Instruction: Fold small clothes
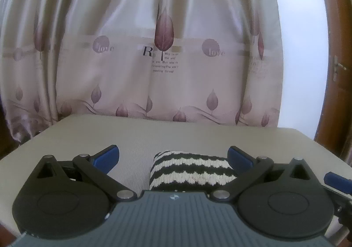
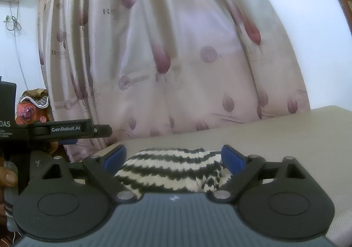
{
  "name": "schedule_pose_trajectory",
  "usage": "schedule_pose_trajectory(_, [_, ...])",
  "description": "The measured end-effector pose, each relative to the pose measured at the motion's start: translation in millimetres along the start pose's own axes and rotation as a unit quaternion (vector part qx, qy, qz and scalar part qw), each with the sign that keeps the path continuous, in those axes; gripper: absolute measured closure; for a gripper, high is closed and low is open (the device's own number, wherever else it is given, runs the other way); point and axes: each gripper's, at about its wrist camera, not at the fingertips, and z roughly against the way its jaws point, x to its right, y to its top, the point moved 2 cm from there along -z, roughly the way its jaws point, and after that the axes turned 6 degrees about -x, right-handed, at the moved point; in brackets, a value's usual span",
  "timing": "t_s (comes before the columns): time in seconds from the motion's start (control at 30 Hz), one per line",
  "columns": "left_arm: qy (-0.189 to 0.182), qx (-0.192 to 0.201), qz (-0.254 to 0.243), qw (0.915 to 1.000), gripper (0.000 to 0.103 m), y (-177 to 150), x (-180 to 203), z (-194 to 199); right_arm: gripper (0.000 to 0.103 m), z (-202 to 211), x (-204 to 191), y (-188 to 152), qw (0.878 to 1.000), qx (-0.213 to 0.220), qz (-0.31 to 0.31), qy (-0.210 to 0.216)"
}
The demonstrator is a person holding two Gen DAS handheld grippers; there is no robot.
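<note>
Lying folded on the beige ribbed desk [image 1: 198,137], the black-and-cream zigzag-striped knitted garment [image 1: 191,172] sits right in front of both your claws. In your left wrist view its long axis runs across the picture, left to right, with the stripes running the same way and a rounded folded end toward the left. Your left claw [image 1: 173,156] stands released, blue pads spread wide; the garment lies between them, its right end just beside the right pad [image 1: 239,156], well clear of the left one. Your right claw [image 2: 173,156] is likewise spread, the garment lying between its blue pads with neither pad pressing on it. Behind the desk hangs a pale satin curtain printed with purple leaves [image 1: 165,48].
</note>
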Motion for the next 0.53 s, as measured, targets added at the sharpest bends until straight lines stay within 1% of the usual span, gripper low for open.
schedule_pose_trajectory(0.13, [0.001,-0.009,0.003,1.0000,0.000,-3.4,-1.1,-3.8,0.009,-1.2,-0.8,-1.6,1.000,-0.005,0.000,-0.003])
schedule_pose_trajectory(0.17, [0.000,-0.009,0.006,0.9999,0.000,-4.4,-1.9,-4.4,0.009,-1.9,-0.6,-2.2,1.000,-0.008,0.000,-0.003])
schedule_pose_trajectory(0.23, [0.009,-0.005,0.008,0.9999,0.000,-6.0,-2.2,-6.0,0.009,-2.7,-0.6,-3.4,1.000,-0.011,0.000,-0.005])
schedule_pose_trajectory(0.3, [0.007,-0.005,0.008,0.9999,0.000,-6.3,-2.6,-7.8,0.009,-3.7,-0.5,-4.4,1.000,-0.015,0.000,-0.006])
schedule_pose_trajectory(0.53, [0.013,-0.008,-0.002,0.9999,0.000,-8.9,0.9,-11.3,0.008,-4.0,-2.0,-4.5,1.000,-0.016,0.002,-0.005])
